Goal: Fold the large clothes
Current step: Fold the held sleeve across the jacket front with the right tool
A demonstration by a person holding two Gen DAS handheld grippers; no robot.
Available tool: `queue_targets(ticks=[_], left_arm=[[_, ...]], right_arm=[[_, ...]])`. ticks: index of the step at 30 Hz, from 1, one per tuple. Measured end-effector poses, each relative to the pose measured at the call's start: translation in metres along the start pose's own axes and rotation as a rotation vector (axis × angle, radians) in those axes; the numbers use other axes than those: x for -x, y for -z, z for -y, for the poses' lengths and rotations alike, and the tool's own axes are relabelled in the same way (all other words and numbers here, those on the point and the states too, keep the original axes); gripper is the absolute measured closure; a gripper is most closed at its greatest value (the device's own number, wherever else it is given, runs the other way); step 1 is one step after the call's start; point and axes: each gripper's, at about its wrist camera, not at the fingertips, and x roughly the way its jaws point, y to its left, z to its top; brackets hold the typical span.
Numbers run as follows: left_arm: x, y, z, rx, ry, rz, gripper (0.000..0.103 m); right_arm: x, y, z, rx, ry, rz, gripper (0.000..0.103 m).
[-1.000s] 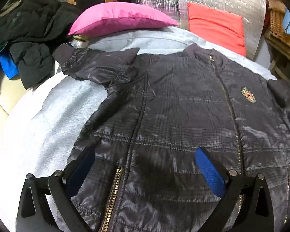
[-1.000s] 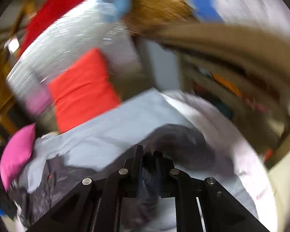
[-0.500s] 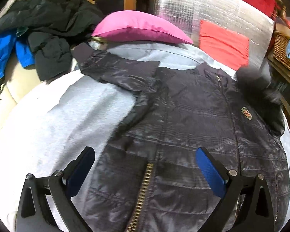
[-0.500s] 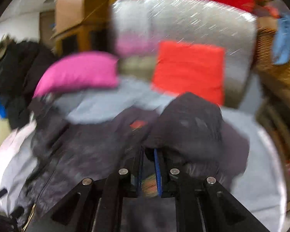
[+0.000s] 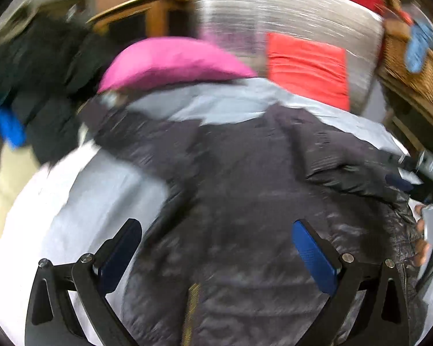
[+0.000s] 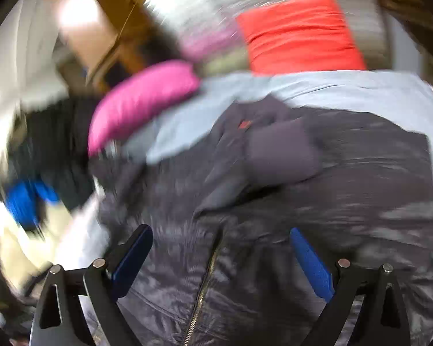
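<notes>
A dark quilted jacket (image 5: 245, 201) lies front up on the grey sheet (image 5: 101, 190) of a bed, its brass zip (image 6: 205, 282) running toward me. One sleeve (image 6: 283, 152) is folded in across the chest. My left gripper (image 5: 216, 227) hovers open above the jacket's hem, with nothing between its blue pads. My right gripper (image 6: 220, 233) hangs over the zip; its jaws are opening and are empty, apart from the sleeve. In the left wrist view, a hand (image 5: 427, 230) holding the right gripper shows at the right edge. Both views are motion-blurred.
A pink pillow (image 5: 170, 60) and a red cushion (image 5: 306, 69) lean on a silver foil headboard (image 5: 274, 8) at the far end. Dark and blue clothes (image 5: 34, 92) are piled at the left. A wicker basket (image 5: 412, 72) stands at the right.
My right gripper carried the sleeve in over the jacket's chest, then let it go and opened. The left gripper stayed open and its view lifted.
</notes>
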Motion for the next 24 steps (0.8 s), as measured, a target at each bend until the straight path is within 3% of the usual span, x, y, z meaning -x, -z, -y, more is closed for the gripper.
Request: queue_targets(ticks=[3, 6, 8, 15, 21, 24], left_arm=[[-0.021, -0.028, 0.046, -0.115, 0.015, 0.007, 0.0], [-0.048, -0.055, 0.09, -0.203, 0.037, -0.012, 0.0], [-0.072, -0.072, 0.123, -0.271, 0.02, -0.02, 0.0], [-0.143, -0.075, 0.2, -0.525, -0.185, -0.069, 0.0], [-0.165, -0.061, 0.204, -0.609, -0.273, -0.084, 0.0], [-0.17, -0.058, 0.199, -0.59, -0.276, -0.092, 0.0]], right_arm=[[0.014, -0.015, 0.051, -0.209, -0.077, 0.069, 0.005], [0.0, -0.011, 0.102, -0.412, -0.122, 0.05, 0.005], [-0.008, 0.0, 0.12, -0.48, -0.172, 0.057, 0.006], [-0.005, 0.016, 0.129, -0.481, -0.29, 0.164, 0.005], [0.012, 0.023, 0.138, -0.432, -0.351, 0.206, 0.006], [0.014, 0.024, 0.135, -0.411, -0.338, 0.211, 0.006]])
